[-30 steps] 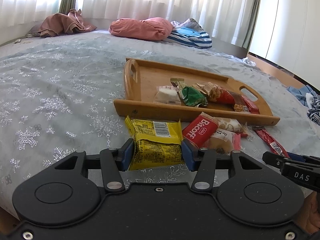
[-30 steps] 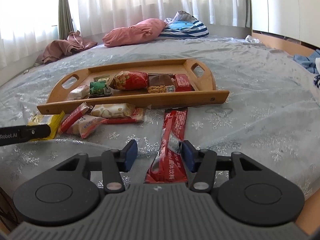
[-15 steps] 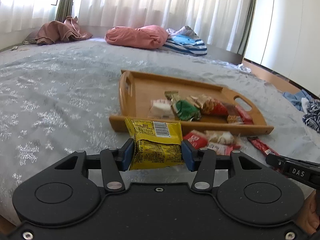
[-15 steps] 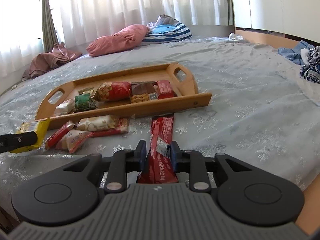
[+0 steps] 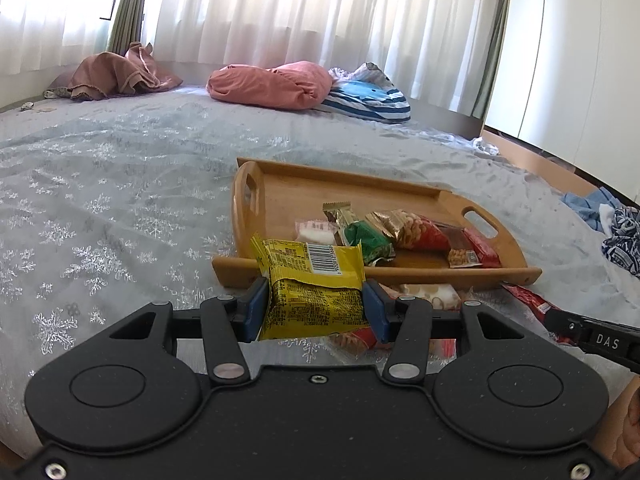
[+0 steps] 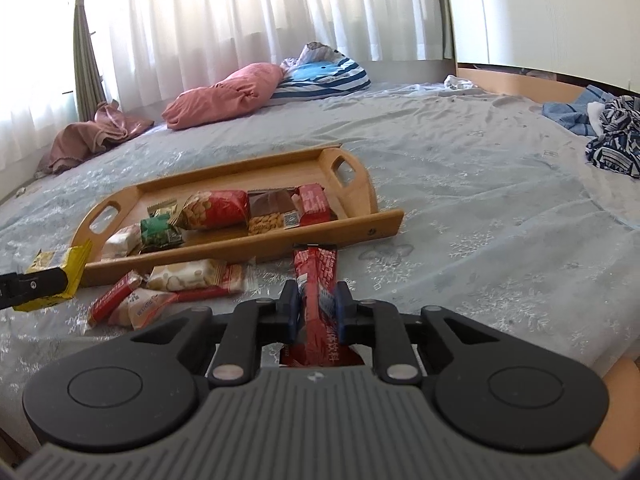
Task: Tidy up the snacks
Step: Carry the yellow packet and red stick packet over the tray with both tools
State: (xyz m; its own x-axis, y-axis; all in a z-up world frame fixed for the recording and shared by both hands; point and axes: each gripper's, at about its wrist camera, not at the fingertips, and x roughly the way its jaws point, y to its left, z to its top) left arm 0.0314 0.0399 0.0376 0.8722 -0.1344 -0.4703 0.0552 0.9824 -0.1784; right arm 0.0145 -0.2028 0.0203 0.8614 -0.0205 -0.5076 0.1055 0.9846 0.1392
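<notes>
My left gripper (image 5: 314, 300) is shut on a yellow snack packet (image 5: 312, 284), held up in front of the near rail of the wooden tray (image 5: 280, 192). The tray holds several snacks, among them a green packet (image 5: 370, 238) and a red peanut bag (image 5: 416, 232). My right gripper (image 6: 318, 304) is shut on a long red stick packet (image 6: 316, 276) that points toward the tray (image 6: 328, 232). Loose snacks (image 6: 188, 276) lie on the bedspread before the tray. In the right wrist view the yellow packet (image 6: 56, 268) and the left gripper's finger show at the left edge.
Everything sits on a bed with a pale snowflake bedspread (image 5: 100, 184). A pink pillow (image 5: 272, 84), a striped pillow (image 5: 368, 96) and brown cloth (image 5: 116, 76) lie at the far side under white curtains. Crumpled blue clothes (image 6: 608, 136) lie at the right, by the bed's wooden edge.
The right gripper closed onto the red stick packet and lifted its near end off the bedspread. The left gripper kept its grip on the yellow packet and raised it a little.
</notes>
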